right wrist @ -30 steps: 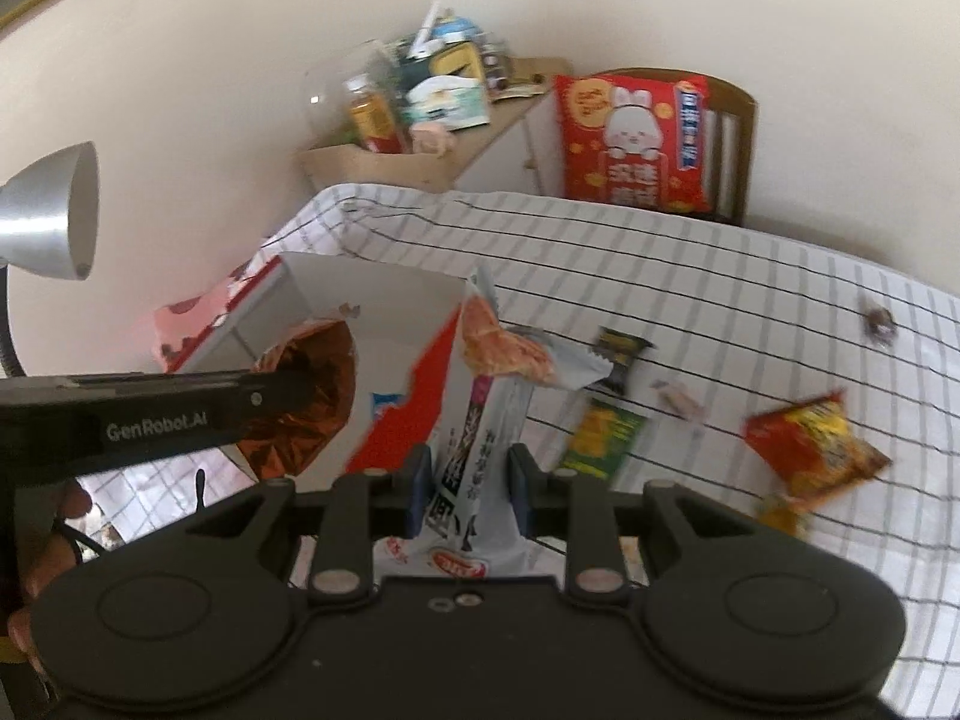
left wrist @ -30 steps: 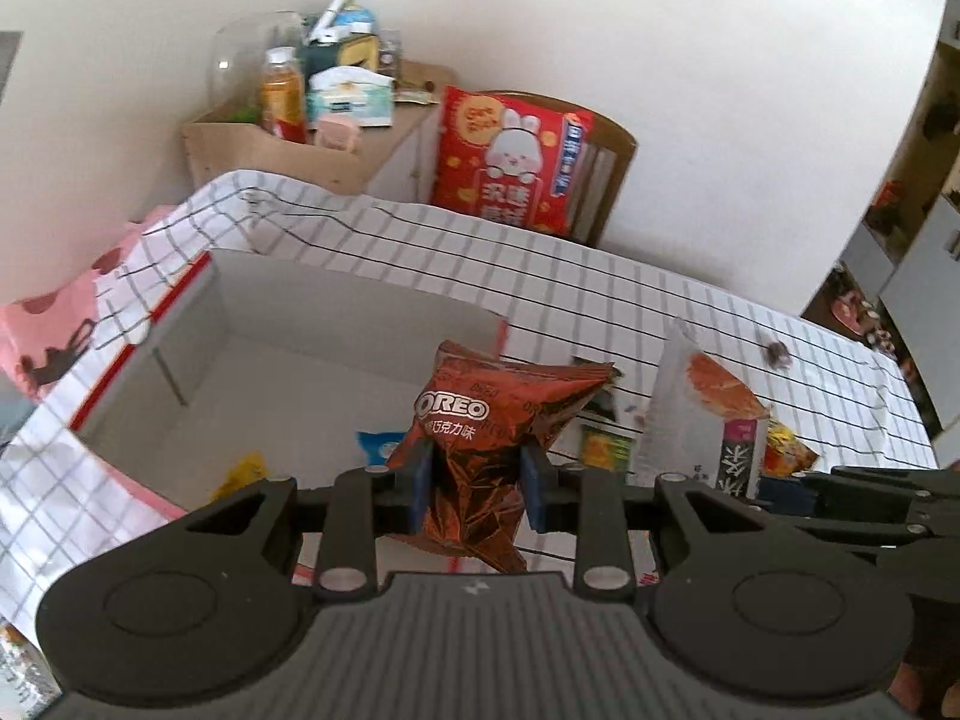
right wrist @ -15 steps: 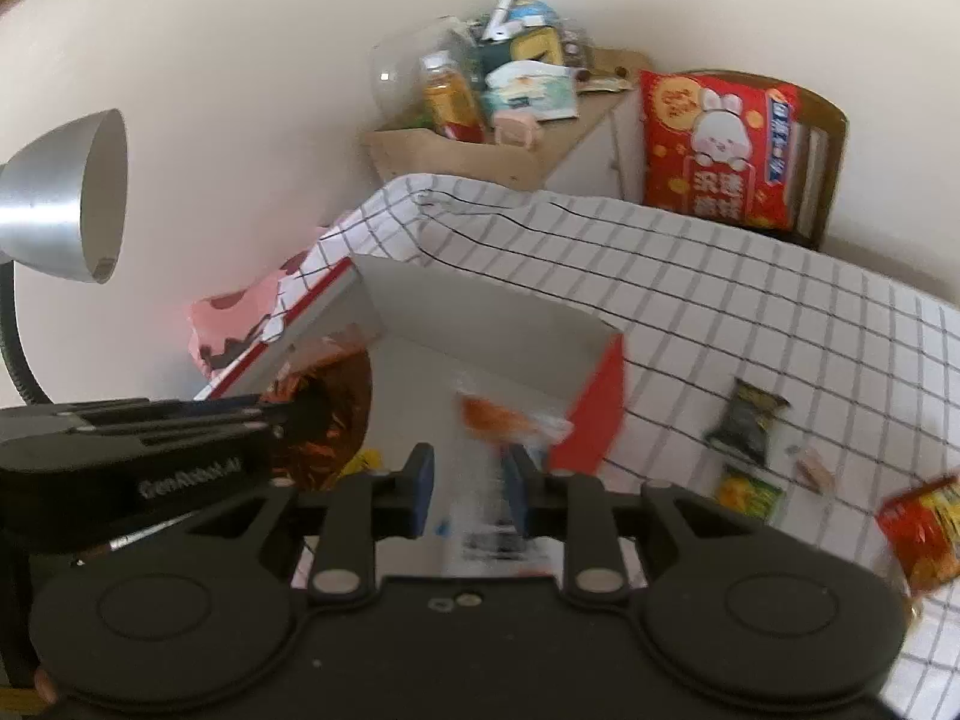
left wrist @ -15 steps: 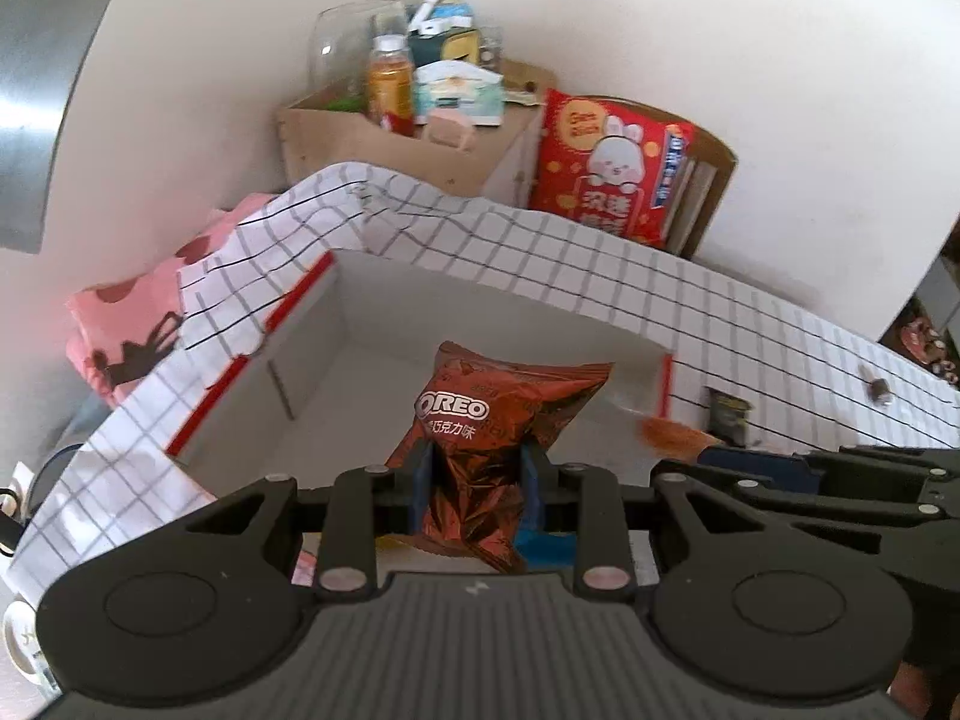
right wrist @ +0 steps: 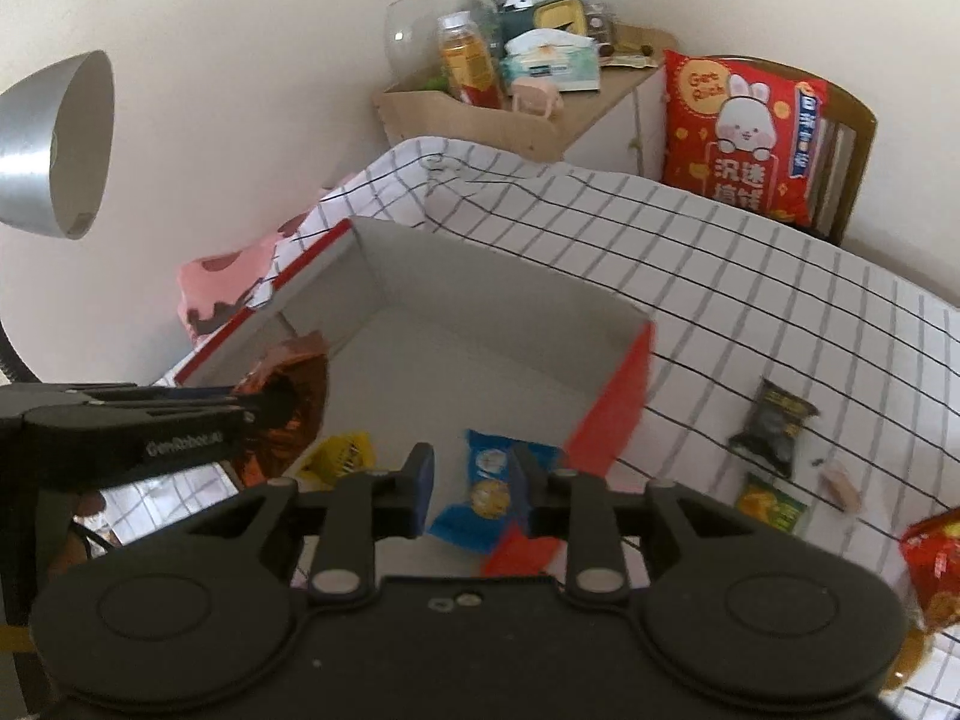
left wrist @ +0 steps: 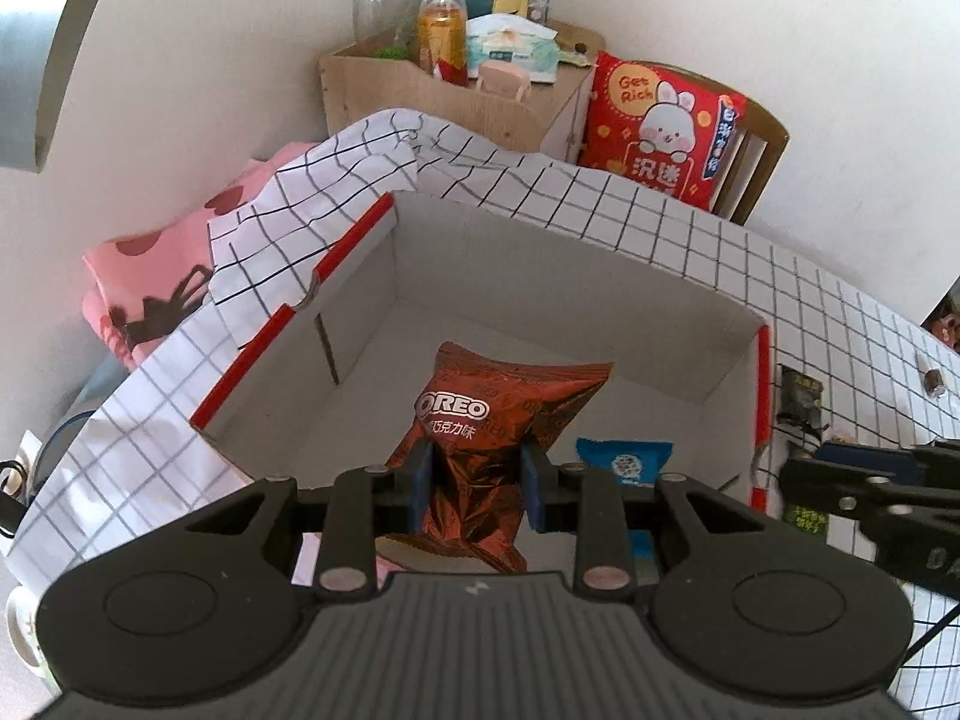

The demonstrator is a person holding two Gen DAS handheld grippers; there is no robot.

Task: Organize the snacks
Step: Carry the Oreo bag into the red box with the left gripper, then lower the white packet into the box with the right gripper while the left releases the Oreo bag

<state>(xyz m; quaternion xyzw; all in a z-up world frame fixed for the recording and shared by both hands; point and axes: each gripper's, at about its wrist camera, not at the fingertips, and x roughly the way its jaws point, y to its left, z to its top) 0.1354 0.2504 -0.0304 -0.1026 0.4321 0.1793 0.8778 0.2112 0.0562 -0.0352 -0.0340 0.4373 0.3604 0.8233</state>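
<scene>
My left gripper (left wrist: 477,489) is shut on a brown Oreo bag (left wrist: 504,414) and holds it over the open white cardboard box (left wrist: 600,276). The bag also shows in the right wrist view (right wrist: 288,402), at the box's left side. My right gripper (right wrist: 471,483) is open and empty above the box (right wrist: 480,264). A blue snack pack (right wrist: 489,489) and a yellow pack (right wrist: 342,459) lie on the box floor. The blue pack also shows in the left wrist view (left wrist: 624,459).
On the checked tablecloth (right wrist: 750,300) right of the box lie a dark pack (right wrist: 774,426), a green pack (right wrist: 771,504), a small candy (right wrist: 840,483) and a red bag (right wrist: 936,564). A red cushion (right wrist: 744,138) sits on a chair. A lamp (right wrist: 54,144) hangs at left.
My right gripper has opened and the white snack bag it held is gone from its fingers. Both grippers have moved left over the box. The left still holds the Oreo bag.
</scene>
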